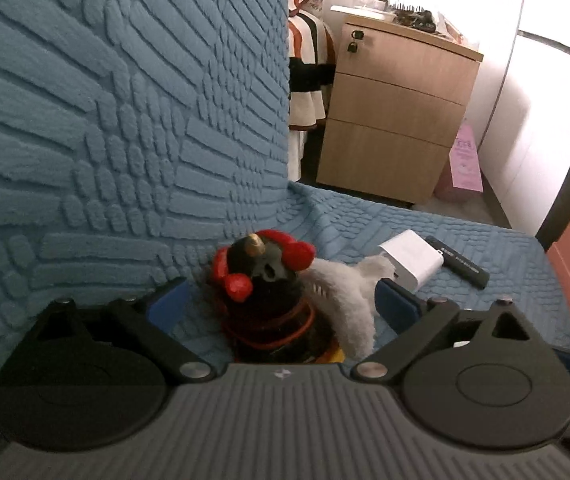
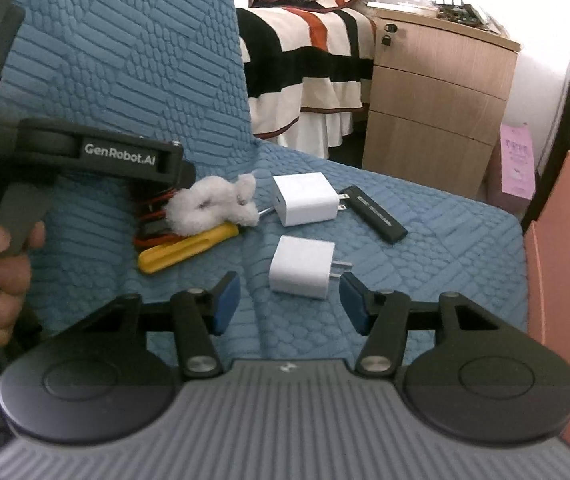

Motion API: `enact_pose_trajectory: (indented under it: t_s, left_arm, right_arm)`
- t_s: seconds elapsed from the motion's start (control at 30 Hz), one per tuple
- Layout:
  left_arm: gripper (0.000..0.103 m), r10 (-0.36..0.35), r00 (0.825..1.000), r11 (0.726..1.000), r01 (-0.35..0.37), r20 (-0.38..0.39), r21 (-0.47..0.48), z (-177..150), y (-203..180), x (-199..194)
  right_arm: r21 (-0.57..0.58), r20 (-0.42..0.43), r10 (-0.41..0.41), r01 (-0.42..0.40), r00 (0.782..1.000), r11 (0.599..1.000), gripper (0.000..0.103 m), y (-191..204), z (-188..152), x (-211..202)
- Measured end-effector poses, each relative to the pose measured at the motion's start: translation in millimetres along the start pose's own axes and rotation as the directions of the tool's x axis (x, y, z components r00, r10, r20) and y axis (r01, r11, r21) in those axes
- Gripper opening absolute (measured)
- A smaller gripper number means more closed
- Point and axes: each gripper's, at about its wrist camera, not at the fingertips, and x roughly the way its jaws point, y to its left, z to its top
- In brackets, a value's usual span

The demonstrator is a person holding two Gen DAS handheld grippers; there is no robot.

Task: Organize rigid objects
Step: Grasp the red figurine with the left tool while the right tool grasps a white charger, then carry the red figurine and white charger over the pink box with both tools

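Observation:
On a blue quilted seat (image 2: 425,264) lie two white plug chargers (image 2: 305,198) (image 2: 301,266), a black stick (image 2: 377,214), a yellow-handled tool (image 2: 189,248) and a white fluffy toy (image 2: 213,204). My left gripper (image 1: 281,302) is open around a black figure with red horns (image 1: 263,280), which stands next to the fluffy toy (image 1: 345,288); its pads sit on either side, apart from it. My right gripper (image 2: 289,302) is open and empty, just short of the nearer charger. The left gripper's body (image 2: 121,156) shows in the right wrist view over the figure.
The blue seat back (image 1: 125,100) rises close behind the figure. A wooden drawer cabinet (image 2: 437,92) and a striped bed (image 2: 309,64) stand beyond the seat. An orange panel (image 2: 565,280) borders the seat's right side. A pink bag (image 2: 519,160) leans by the cabinet.

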Motion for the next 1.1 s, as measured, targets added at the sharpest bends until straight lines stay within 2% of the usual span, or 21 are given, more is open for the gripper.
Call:
enact_pose_trajectory:
  t_s: [0.1,0.2,0.33,0.53,0.67,0.73,1.1]
  left_arm:
    - [0.099,0.013,1.0,1.0,-0.013,0.007,-0.018,2,3,6]
    - [0.098,0.027,0.999,0.999,-0.026,0.021,-0.04,6,5,11]
    - [0.094,0.048,0.999,0.997,-0.047,0.02,-0.053,10,8,17]
    - [0.088,0.056,0.998,0.997,-0.055,0.023,-0.052,11,8,21]
    - [0.078,0.047,0.999,0.998,-0.047,0.013,-0.045,6,7,22]
    - [0.077,0.045,0.999,0.997,-0.044,0.016,-0.06,6,8,22]
    - [0.06,0.026,1.0,0.996,-0.026,0.001,-0.089,7,13,19]
  right_arm:
    - [-0.037,0.007,0.022,-0.022,1.0,0.999,0.057,1,3,12]
    - [-0.091,0.017,-0.024,0.025,1.0,0.996,0.057,3,4,25]
    - [-0.05,-0.031,-0.032,0.03,0.999,0.998,0.057,-6,0,41]
    - [-0.088,0.024,-0.033,0.035,0.999,0.996,0.057,-2,-6,39]
    - [-0.087,0.019,-0.033,0.035,0.999,0.996,0.056,-2,-5,45]
    - [-0.099,0.011,-0.026,0.027,1.0,0.995,0.05,0,-3,45]
    - [-0.099,-0.026,-0.085,0.082,0.996,0.992,0.049,-4,-5,36]
